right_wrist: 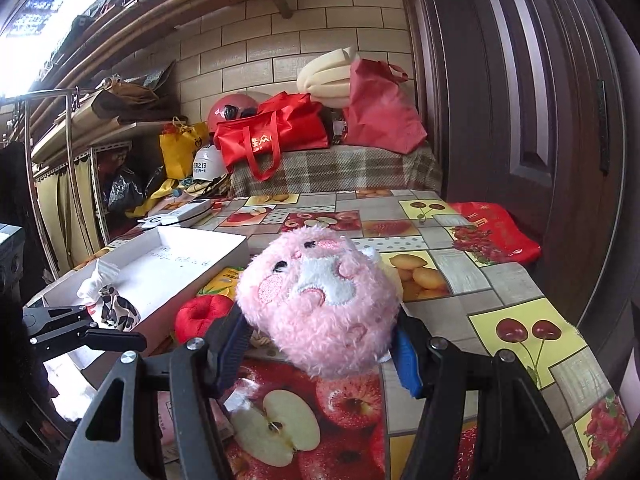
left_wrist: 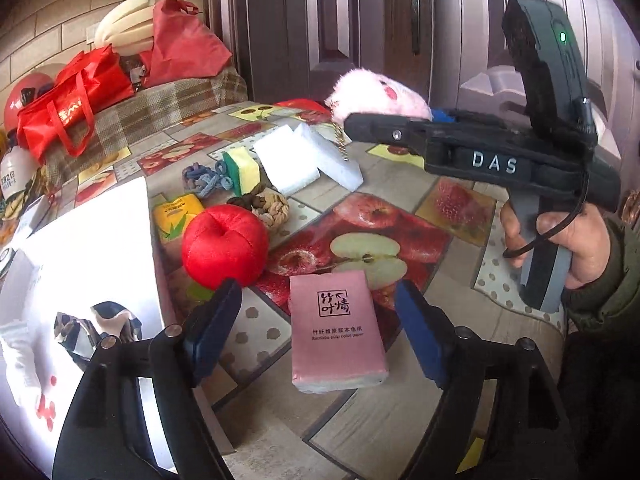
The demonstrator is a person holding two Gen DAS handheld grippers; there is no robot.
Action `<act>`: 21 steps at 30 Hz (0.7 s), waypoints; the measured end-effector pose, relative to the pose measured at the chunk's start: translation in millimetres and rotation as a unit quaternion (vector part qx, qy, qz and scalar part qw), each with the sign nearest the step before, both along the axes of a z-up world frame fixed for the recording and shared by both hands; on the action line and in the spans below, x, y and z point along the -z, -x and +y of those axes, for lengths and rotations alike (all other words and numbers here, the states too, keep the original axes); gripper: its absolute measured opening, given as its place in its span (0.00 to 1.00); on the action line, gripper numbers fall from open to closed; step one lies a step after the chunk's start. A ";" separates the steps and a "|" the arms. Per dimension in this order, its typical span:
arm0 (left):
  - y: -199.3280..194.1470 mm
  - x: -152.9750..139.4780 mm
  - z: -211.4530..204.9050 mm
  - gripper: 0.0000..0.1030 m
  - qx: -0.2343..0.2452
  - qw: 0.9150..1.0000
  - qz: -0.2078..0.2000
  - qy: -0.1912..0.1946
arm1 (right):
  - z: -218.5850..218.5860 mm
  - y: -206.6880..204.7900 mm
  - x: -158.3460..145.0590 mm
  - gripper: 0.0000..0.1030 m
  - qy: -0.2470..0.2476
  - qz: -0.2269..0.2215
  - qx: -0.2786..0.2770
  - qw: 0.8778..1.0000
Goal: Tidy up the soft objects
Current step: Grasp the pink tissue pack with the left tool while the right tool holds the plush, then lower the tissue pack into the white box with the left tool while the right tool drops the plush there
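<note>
Table: flat top with a shiny cloth (right_wrist: 472, 280) of fruit pictures, by a brown door.
White box (right_wrist: 208, 256): big, hard, open on top; a good home for soft things.
Pink plush (right_wrist: 324, 300): round and fuzzy, pinched by the right gripper (right_wrist: 320, 356), up off the table. Squeeze gently and carry it over the box.
Left gripper (left_wrist: 318, 312): spread wide, holding nothing.
Tissue pack (left_wrist: 336, 332): smooth pink block between its fingers.
Red apple toy (left_wrist: 224, 248): shiny, puffy, beside the box.
</note>
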State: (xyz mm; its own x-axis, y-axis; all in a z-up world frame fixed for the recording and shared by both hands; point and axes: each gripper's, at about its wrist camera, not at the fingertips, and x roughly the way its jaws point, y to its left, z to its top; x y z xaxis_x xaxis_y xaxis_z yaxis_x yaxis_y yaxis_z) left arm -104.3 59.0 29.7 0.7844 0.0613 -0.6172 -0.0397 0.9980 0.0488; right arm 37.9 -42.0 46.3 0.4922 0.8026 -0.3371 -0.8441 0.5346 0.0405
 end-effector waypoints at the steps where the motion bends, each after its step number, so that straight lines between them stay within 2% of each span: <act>1: -4.1 3.2 -3.9 0.77 0.001 1.000 0.013 -0.011 | -0.3 0.5 0.5 0.61 0.000 0.000 -0.001 1.000; 5: -21.2 21.6 -16.8 0.77 0.011 0.996 0.079 -0.039 | -1.6 0.9 0.0 0.61 -0.003 0.000 -0.006 1.000; 7: -26.2 28.0 -21.4 0.67 0.017 0.994 0.099 -0.050 | -1.7 0.9 -0.5 0.61 -0.004 0.002 -0.007 1.000; 8: -24.9 27.4 -21.7 0.48 0.023 0.994 0.094 -0.047 | -1.8 0.9 -0.4 0.61 -0.005 0.002 -0.008 1.000; 10: -24.0 27.8 -19.8 0.48 0.014 0.995 0.090 -0.049 | -2.0 0.7 -0.8 0.61 -0.007 0.002 -0.009 1.000; 13: -15.2 19.5 -16.6 0.48 0.005 0.997 0.059 -0.045 | -4.8 1.5 -1.5 0.61 -0.013 -0.001 -0.008 1.000; 16: 1.2 4.3 -11.5 0.48 -0.019 0.999 0.003 -0.043 | -10.1 3.8 -3.2 0.61 -0.027 -0.010 -0.003 1.000; 18: 14.2 -5.3 -5.4 0.48 -0.042 0.997 -0.038 -0.047 | -13.6 7.3 -4.7 0.61 -0.037 -0.017 0.000 0.999; 21: 26.9 -12.2 7.4 0.49 -0.085 0.991 -0.073 -0.067 | -14.6 11.9 -5.5 0.61 -0.041 -0.021 -0.001 0.999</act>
